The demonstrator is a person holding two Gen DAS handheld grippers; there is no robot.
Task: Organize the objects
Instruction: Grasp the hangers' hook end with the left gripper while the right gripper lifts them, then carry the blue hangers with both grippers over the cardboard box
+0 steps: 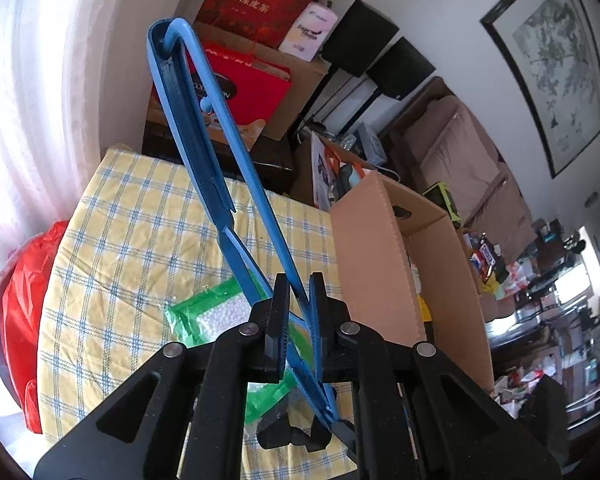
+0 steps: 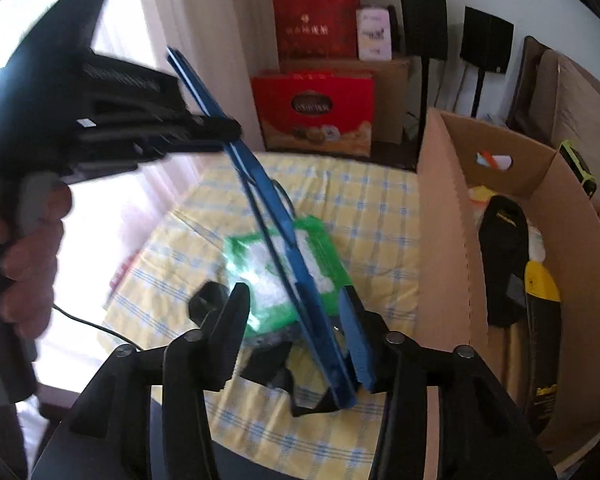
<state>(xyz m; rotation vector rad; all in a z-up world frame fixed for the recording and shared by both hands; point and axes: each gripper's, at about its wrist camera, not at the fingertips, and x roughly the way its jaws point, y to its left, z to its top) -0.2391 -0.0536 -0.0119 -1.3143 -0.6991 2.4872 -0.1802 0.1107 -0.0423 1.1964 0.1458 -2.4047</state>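
Note:
A long blue plastic hanger (image 1: 204,152) rises steeply from my left gripper (image 1: 298,304), which is shut on its lower part. In the right wrist view a hand (image 2: 24,264) holds that left gripper (image 2: 226,128) at the upper left, clamped across the hanger (image 2: 276,232). My right gripper (image 2: 294,296) stands open around the hanger's lower end. The hanger leans by the right finger, and the left finger is well apart from it. Below lies a green-edged packet (image 2: 320,248) of white beads on the yellow checked tablecloth (image 2: 372,200).
An open cardboard box (image 2: 444,220) stands right of the table and holds a black insole (image 2: 504,240) and a yellow-black item (image 2: 544,320). Red gift boxes (image 2: 312,108) are stacked behind. A red bag (image 1: 24,300) sits at the table's left edge.

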